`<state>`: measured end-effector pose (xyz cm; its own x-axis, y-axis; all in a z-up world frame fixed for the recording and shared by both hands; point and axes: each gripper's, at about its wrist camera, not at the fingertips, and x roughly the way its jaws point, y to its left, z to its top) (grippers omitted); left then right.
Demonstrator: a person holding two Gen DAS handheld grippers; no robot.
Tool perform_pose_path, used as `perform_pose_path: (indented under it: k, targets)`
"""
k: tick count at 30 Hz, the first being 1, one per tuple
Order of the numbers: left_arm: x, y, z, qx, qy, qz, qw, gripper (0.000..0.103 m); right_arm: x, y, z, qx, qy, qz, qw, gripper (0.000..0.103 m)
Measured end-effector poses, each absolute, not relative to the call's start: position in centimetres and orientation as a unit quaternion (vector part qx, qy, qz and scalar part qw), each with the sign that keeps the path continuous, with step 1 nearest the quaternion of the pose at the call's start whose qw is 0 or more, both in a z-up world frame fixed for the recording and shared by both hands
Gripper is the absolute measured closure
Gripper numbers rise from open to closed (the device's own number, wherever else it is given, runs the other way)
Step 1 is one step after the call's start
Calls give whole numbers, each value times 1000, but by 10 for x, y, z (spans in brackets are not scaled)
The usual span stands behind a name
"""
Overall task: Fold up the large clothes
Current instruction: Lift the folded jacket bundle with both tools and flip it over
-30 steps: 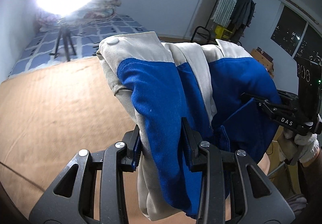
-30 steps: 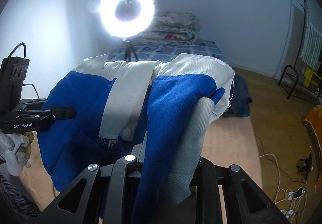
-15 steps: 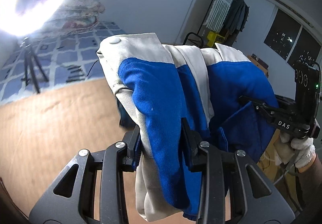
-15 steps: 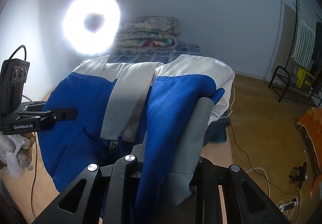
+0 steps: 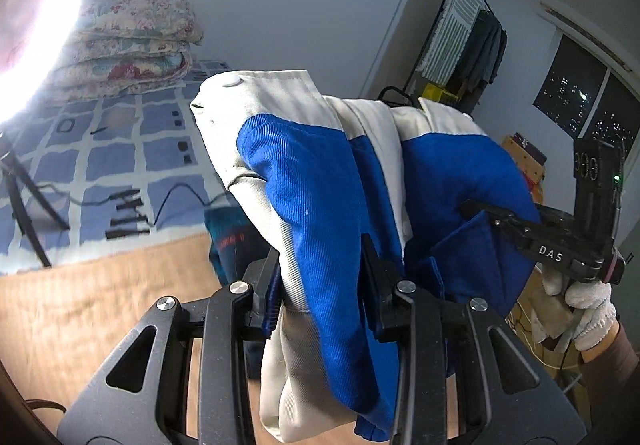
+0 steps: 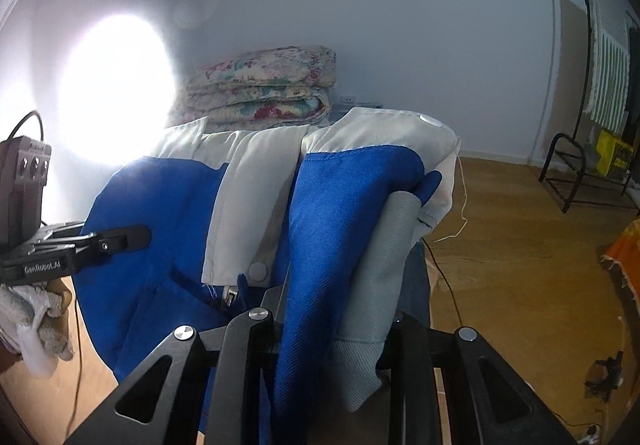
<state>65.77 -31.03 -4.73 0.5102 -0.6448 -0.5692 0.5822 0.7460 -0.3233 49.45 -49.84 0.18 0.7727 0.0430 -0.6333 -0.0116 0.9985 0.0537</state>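
A blue and cream jacket (image 5: pixel 320 197) hangs bunched in the air between both grippers. My left gripper (image 5: pixel 320 277) is shut on one folded end of it, cloth spilling down over the jaws. My right gripper (image 6: pixel 336 309) is shut on the other end of the jacket (image 6: pixel 340 213). In the left wrist view the right gripper (image 5: pixel 532 241) shows at the right, in a white-gloved hand. In the right wrist view the left gripper (image 6: pixel 80 245) shows at the left, its fingers against the blue cloth.
A tan-covered surface (image 5: pixel 80 309) lies below. A dark folded garment (image 5: pixel 228 241) lies on it. A blue checked bed (image 5: pixel 120 149) with stacked floral quilts (image 6: pixel 268 89) stands behind, beside a bright ring light (image 6: pixel 112 101) on a tripod. A clothes rack (image 5: pixel 468 41) stands right. Cables (image 6: pixel 444 277) cross the wood floor.
Both grippers have swung to the right with the jacket held the same way; the ring light has slid to the left edge of both views and the quilts and dark garment have come into sight.
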Motion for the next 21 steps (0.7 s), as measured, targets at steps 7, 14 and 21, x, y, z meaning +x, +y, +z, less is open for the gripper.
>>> perform_pose_path:
  k: [7, 14, 21]
  targets:
    - [695, -321, -64, -48, 357, -343, 868, 70, 528, -519, -21, 53, 345, 38, 936, 82]
    - [713, -324, -91, -55, 372, -338, 863, 70, 554, -534, -41, 73, 366, 43, 927, 82]
    - [719, -323, -113, -53, 386, -339, 856, 70, 571, -552, -71, 94, 392, 36, 915, 79]
